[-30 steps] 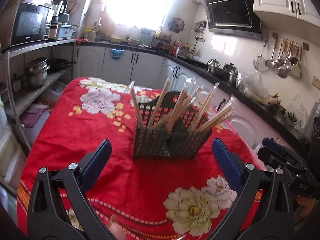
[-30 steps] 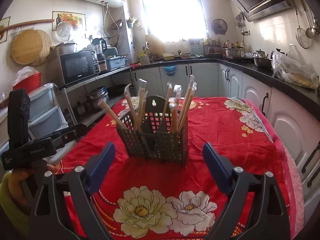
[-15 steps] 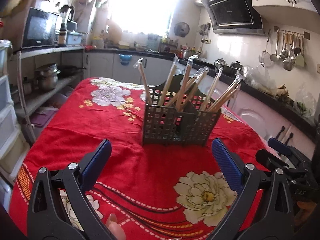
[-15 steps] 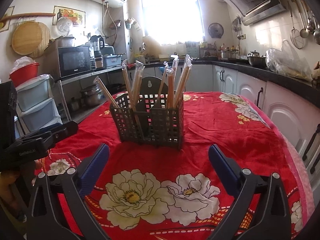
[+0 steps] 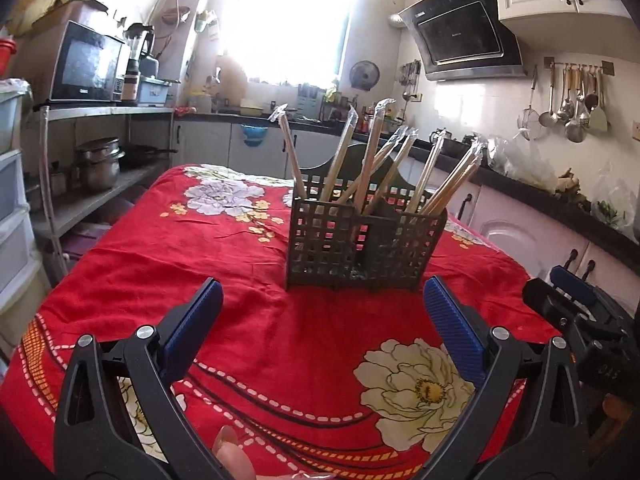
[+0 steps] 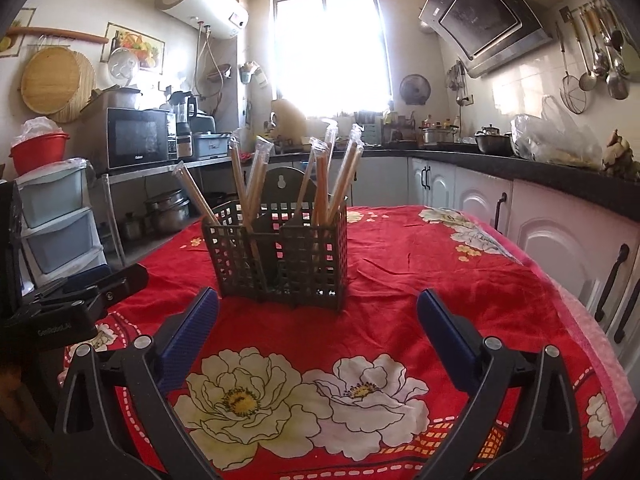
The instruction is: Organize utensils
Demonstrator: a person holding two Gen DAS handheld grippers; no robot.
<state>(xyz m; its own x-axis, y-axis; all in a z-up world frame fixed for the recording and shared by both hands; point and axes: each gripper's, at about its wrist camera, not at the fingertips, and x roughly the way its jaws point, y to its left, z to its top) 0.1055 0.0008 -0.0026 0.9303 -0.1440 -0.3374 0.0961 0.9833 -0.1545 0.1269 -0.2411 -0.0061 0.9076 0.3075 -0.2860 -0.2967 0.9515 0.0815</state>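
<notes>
Right wrist, chopsticks [image 6: 320, 184], basket [image 6: 280, 264]

Wrapped chopsticks [image 5: 372, 168]: lower ends hidden inside the mesh holder [image 5: 362, 246], beyond the tongs.
Window [image 6: 330, 52]: overexposed, no detail.
Hanging ladles [image 5: 568, 100]: far right, too small.

Right gripper [image 6: 318, 304] gapes empty before the chopstick-filled basket [image 6: 280, 260].

microwave [image 6: 138, 138] – shelf, left | range hood [image 6: 486, 20] | ladles [image 5: 568, 100] – hanging, right wall
</notes>
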